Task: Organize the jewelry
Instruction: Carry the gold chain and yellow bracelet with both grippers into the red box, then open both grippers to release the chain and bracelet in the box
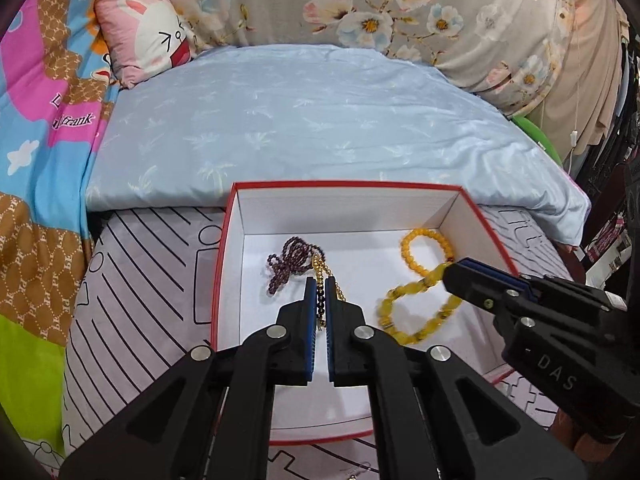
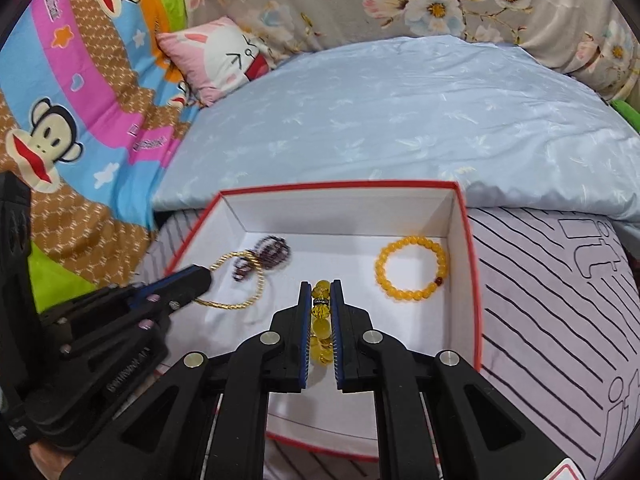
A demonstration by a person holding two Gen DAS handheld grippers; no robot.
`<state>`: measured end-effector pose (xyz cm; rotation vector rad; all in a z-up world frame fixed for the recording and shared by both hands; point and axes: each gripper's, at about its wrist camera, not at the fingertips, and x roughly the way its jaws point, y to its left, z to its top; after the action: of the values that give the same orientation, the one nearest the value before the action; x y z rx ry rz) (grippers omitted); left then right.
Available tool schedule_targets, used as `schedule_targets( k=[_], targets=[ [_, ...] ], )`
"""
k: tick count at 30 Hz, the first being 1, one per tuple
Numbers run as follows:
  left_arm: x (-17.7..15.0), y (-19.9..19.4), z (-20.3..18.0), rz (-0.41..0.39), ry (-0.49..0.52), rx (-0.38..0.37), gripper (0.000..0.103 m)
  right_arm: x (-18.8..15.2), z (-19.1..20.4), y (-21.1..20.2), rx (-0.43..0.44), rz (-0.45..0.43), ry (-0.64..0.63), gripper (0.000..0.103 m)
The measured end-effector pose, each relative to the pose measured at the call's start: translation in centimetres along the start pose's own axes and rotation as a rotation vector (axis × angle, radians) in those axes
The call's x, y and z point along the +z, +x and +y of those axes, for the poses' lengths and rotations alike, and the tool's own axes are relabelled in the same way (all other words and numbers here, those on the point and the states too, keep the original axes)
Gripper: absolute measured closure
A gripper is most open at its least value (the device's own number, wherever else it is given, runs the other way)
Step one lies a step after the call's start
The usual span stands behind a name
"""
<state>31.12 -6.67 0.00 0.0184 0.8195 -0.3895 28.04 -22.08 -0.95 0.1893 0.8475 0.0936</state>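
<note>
Item: red-rimmed white box [image 2: 464, 240], open, on the bed.

Contents, far right corner: yellow bead bracelet [image 2: 410, 268], lying flat, free of both tools.

Left tool [image 1: 319, 292]: pinched narrow on a gold twisted bangle [image 2: 244, 280] tangled with a dark purple bead strand [image 1: 286, 264], over the box's left half.

Right tool [image 2: 321, 294]: pinched narrow on a chunky yellow crystal bracelet [image 1: 416, 304] hanging over the middle.

Risks, as we judge them: bangle and purple strand may drop as one knot; the crystal loop may snag a blue pad on release, or land across the round bracelet; the light box may shift on soft bedding.
</note>
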Motion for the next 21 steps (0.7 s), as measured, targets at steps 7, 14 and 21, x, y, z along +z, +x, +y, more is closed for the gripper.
schedule_targets(
  k=[7, 14, 21],
  targets=[
    [-0.4, 1.2, 0.7, 0.013, -0.006, 0.022, 0.096, -0.4, -1.3, 0.0, -0.089, -0.016, -0.019, 0.091],
    [-0.1, -0.5, 1.4, -0.036, -0.029, 0.048, 0.058, -0.3, -1.8, -3.2, -0.105, -0.079, -0.013, 0.080],
    [-1.6, -3.9, 1.6, -0.062, -0.004, 0.109, 0.054, -2.5, -1.4, -7.0, -0.108, -0.112, -0.031, 0.076]
  ],
)
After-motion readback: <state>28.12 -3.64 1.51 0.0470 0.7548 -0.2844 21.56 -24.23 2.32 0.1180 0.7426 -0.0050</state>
